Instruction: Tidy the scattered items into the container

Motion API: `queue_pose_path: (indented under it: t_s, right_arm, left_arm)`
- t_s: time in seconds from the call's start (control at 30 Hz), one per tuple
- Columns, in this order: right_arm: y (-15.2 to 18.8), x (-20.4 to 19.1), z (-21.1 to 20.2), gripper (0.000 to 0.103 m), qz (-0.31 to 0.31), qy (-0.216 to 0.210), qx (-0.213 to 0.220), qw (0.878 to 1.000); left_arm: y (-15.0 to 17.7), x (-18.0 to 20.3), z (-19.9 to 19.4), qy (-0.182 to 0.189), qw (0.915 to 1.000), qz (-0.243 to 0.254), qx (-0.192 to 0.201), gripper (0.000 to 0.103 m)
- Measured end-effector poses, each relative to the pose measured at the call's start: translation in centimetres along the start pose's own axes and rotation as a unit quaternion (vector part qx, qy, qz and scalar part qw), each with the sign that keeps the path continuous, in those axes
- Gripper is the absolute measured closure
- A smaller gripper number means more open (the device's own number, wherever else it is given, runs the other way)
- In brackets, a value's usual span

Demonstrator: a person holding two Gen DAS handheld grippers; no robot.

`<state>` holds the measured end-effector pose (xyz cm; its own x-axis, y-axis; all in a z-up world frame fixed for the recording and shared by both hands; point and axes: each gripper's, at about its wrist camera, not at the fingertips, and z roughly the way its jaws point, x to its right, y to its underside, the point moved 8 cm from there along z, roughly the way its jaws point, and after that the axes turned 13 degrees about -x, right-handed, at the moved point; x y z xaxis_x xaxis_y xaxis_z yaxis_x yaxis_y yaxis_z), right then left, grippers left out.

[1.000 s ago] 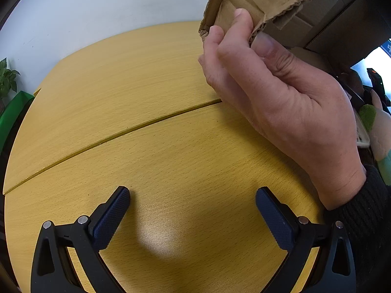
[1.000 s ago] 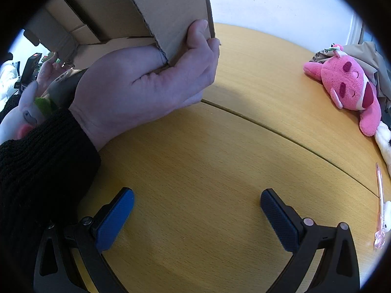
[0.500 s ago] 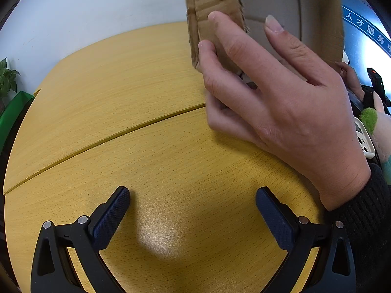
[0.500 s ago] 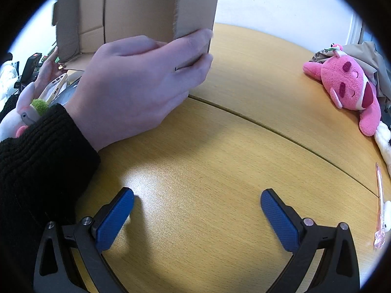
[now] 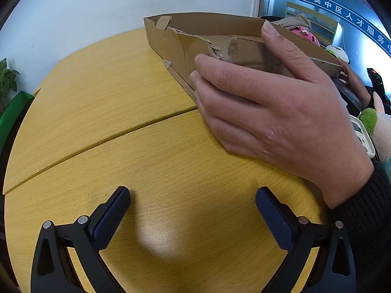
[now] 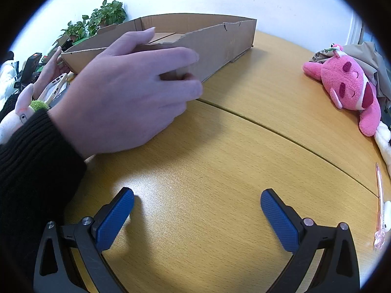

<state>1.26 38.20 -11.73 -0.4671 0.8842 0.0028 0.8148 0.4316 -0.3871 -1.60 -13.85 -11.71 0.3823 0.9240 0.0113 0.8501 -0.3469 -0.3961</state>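
Observation:
A shallow, torn cardboard box [image 5: 178, 41] [image 6: 220, 41] now rests on the wooden table, its open side up. A person's hand [image 5: 273, 112] [image 6: 122, 97] in a black sleeve grips the box's near wall. My left gripper [image 5: 193, 210] stands open low over the table, in front of the box, with nothing between its fingers. My right gripper [image 6: 198, 212] is likewise open and holds nothing. A pink plush toy [image 6: 347, 85] lies at the table's right edge, and a pink pen [image 6: 380, 205] lies nearer at the right.
A second hand [image 6: 52, 66] holds the box's far end. A white-and-green plush [image 5: 374, 124] [image 6: 22, 114] and a phone [image 6: 57, 85] lie beside the sleeve. Potted plants [image 6: 97, 19] stand behind the box. A seam [image 5: 97, 141] crosses the table.
The hand has turned the cardboard box from tilted in the air to flat on the table with its opening upward. Both grippers have stayed where they were, open.

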Motion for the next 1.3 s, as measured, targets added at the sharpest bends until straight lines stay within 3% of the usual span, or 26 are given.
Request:
queue_pose_path:
  t_s: [1.07, 1.3]
  right_arm:
    - [0.00, -0.02, 0.00, 0.000, 0.001, 0.001, 0.000, 1.000]
    - [-0.36, -0.01, 0.20, 0.000, 0.031, 0.015, 0.000, 0.999]
  left_arm:
    - [0.00, -0.17, 0.06, -0.003, 1.0000, -0.007, 0.000, 0.000]
    - [0.05, -0.20, 0.05, -0.004, 0.9999, -0.010, 0.000, 0.000]
